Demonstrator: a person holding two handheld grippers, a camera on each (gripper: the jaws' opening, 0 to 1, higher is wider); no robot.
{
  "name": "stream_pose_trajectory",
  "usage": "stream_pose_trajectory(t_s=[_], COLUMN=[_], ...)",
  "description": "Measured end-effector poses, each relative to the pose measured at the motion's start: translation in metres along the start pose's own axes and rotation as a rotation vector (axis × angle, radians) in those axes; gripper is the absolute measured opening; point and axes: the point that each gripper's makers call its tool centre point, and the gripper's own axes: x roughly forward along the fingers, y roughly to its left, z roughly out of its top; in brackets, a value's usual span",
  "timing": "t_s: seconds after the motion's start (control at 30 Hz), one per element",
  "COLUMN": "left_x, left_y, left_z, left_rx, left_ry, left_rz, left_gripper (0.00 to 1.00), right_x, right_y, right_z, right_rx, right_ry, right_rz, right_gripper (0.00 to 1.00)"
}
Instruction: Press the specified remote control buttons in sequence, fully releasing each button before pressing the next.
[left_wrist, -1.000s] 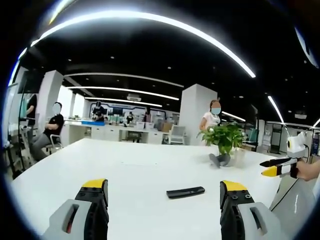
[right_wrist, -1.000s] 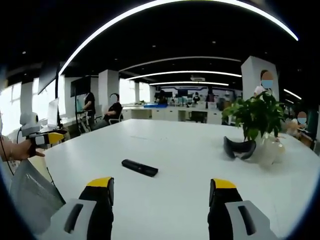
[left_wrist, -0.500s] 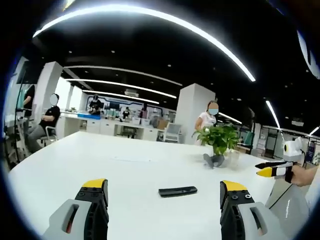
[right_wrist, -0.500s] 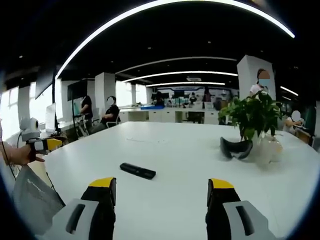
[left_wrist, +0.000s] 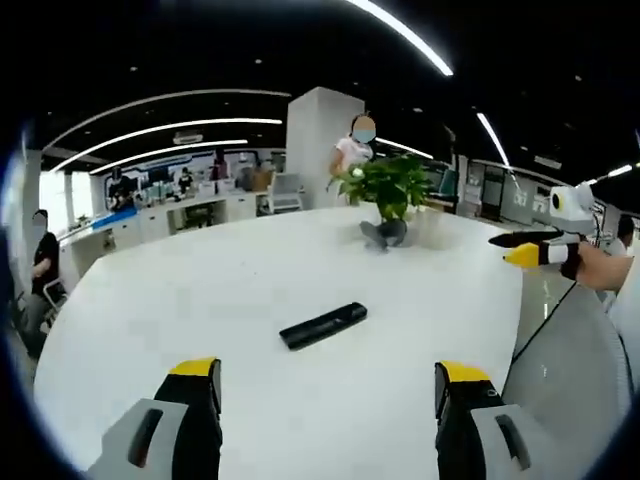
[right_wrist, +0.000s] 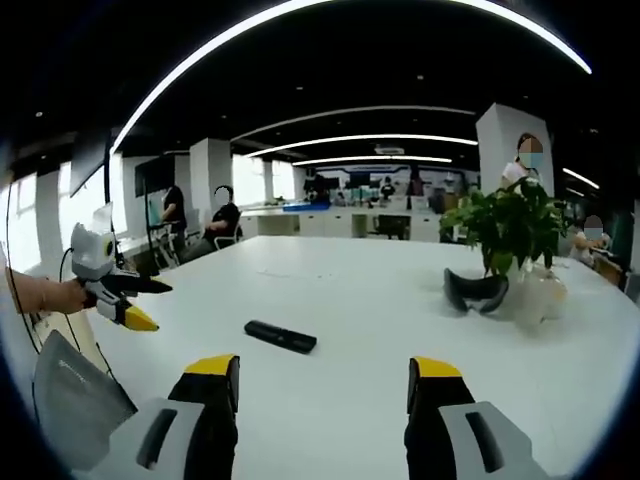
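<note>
A slim black remote control (left_wrist: 322, 326) lies flat on the white table (left_wrist: 200, 300), some way ahead of my left gripper (left_wrist: 325, 385), whose jaws stand wide apart and empty. The same remote (right_wrist: 280, 336) lies ahead and left of my right gripper (right_wrist: 323, 375), also open with nothing in it. At the right of the left gripper view the right gripper (left_wrist: 530, 248) hovers over the table edge, held by a hand. The left gripper (right_wrist: 125, 298) comes in from the left of the right gripper view, tilted downward, its jaws apart.
A potted green plant (right_wrist: 515, 225) stands at the far right of the table beside a dark headset (right_wrist: 475, 292) and a clear bag. The plant (left_wrist: 385, 185) is beyond the remote. People sit and stand at desks behind. Cables hang at the table edge.
The left gripper has swung and tilted down, so the remote now lies nearer the middle of its view. In the right gripper view the left gripper has come further in, pointing downward.
</note>
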Motion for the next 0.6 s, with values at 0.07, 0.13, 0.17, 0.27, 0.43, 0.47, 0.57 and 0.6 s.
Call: stream_pose_trajectory(t_s=[0.07, 0.13, 0.17, 0.27, 0.43, 0.47, 0.57, 0.6], left_x=[0.006, 0.012, 0.013, 0.019, 0.028, 0.030, 0.035, 0.037], left_y=[0.001, 0.001, 0.001, 0.001, 0.001, 0.001, 0.002, 0.002], left_z=[-0.002, -0.004, -0.004, -0.007, -0.014, -0.014, -0.015, -0.015], left_rx=[0.007, 0.025, 0.029, 0.036, 0.050, 0.041, 0.031, 0.030], left_ry=[0.019, 0.042, 0.050, 0.073, 0.142, 0.148, 0.159, 0.164], left_rz=[-0.015, -0.031, -0.040, -0.062, -0.109, -0.117, -0.137, -0.144], left_gripper=[0.92, 0.92, 0.92, 0.92, 0.92, 0.92, 0.92, 0.92], right_x=[0.000, 0.000, -0.001, -0.001, 0.000, 0.001, 0.002, 0.003], right_y=[0.002, 0.005, 0.006, 0.008, 0.010, 0.010, 0.008, 0.008], right_z=[-0.002, -0.003, -0.004, -0.006, -0.008, -0.008, -0.007, -0.006], right_rx=[0.001, 0.000, -0.001, -0.001, -0.003, -0.005, -0.010, -0.007], right_ry=[0.009, 0.015, 0.019, 0.026, 0.043, 0.047, 0.053, 0.053], right_rz=[0.002, 0.003, 0.002, 0.001, 0.005, 0.004, 0.003, 0.005], right_gripper=[0.67, 0.67, 0.67, 0.67, 0.67, 0.67, 0.67, 0.67])
